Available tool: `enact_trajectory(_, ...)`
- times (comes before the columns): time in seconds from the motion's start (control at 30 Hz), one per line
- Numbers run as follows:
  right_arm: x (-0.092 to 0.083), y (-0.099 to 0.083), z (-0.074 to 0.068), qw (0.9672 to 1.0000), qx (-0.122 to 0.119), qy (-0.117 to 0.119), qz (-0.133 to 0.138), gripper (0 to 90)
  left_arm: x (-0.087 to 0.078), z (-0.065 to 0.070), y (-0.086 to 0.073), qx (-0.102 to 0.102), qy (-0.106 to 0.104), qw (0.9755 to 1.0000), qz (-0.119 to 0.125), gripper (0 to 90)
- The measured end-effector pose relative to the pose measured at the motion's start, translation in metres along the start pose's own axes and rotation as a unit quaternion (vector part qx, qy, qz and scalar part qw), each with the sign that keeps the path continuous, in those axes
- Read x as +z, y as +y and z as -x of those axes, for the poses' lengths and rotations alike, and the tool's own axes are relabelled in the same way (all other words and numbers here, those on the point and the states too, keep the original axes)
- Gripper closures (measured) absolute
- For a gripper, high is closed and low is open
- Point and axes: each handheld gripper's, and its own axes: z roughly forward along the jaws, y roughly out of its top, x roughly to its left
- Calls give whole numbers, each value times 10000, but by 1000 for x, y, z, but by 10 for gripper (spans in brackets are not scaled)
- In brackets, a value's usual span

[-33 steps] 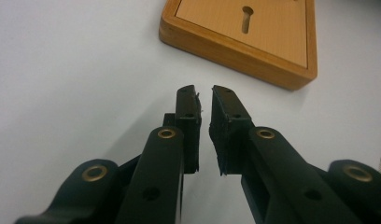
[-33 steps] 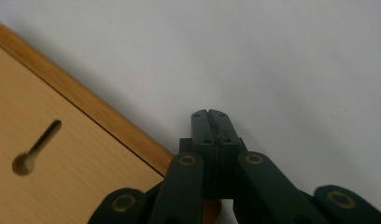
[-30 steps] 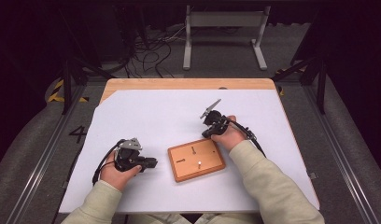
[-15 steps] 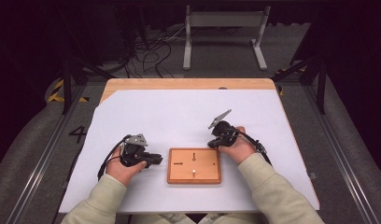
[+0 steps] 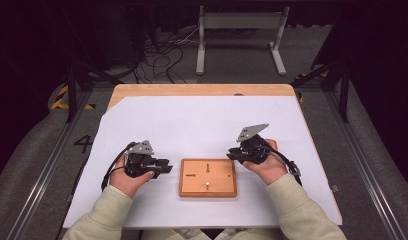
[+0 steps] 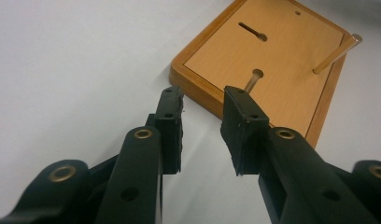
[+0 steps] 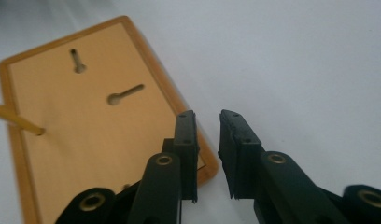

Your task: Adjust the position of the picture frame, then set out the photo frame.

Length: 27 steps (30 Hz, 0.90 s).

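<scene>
A flat wooden board (image 5: 219, 186) with two keyhole slots and one upright peg (image 5: 207, 184) lies square on the white sheet near the front edge. My left gripper (image 5: 165, 166) rests just left of the board, its jaws pointing at the board's left edge. My right gripper (image 5: 233, 155) hovers at the board's far right corner. Both pairs of jaws have just been opening and nothing is between them. In the left gripper view the open gripper (image 6: 202, 109) faces the board (image 6: 282, 70) and peg (image 6: 335, 55). In the right gripper view the gripper (image 7: 208, 126) stands beside the board (image 7: 86, 140).
The white sheet (image 5: 202, 120) covers a wooden table (image 5: 202, 90), with bare room behind and beside the board. A metal stand (image 5: 242, 20) and cables (image 5: 162, 50) are on the floor beyond the table. Rails run along both sides.
The board went from tilted to lying square. My right gripper moved right, off the board's far corner. Both grippers' jaws have parted.
</scene>
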Motion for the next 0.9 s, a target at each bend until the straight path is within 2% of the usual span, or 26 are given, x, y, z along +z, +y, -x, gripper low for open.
enact_trajectory(0.2, -12, 3, -19, 9994, -272, 176, 72, 662, -1, -3, 2, 10, 93, 9999, 67, 654)
enact_trajectory(0.33, -15, 5, -28, 9990, -345, 277, 97, 625, -1, -4, 1, -27, 135, 9999, 80, 629)
enact_trajectory(0.4, -15, 7, -36, 9981, -473, 372, 101, 607, -1, -5, 1, -32, 178, 9998, 111, 609)
enact_trajectory(0.5, -11, 7, -47, 9953, -717, 634, 122, 598, -2, -6, 0, -36, 212, 9997, 125, 589)
enact_trajectory(0.9, 11, 7, -73, 9900, -1006, 983, 78, 566, 1, -6, 0, -15, 154, 9998, 81, 581)
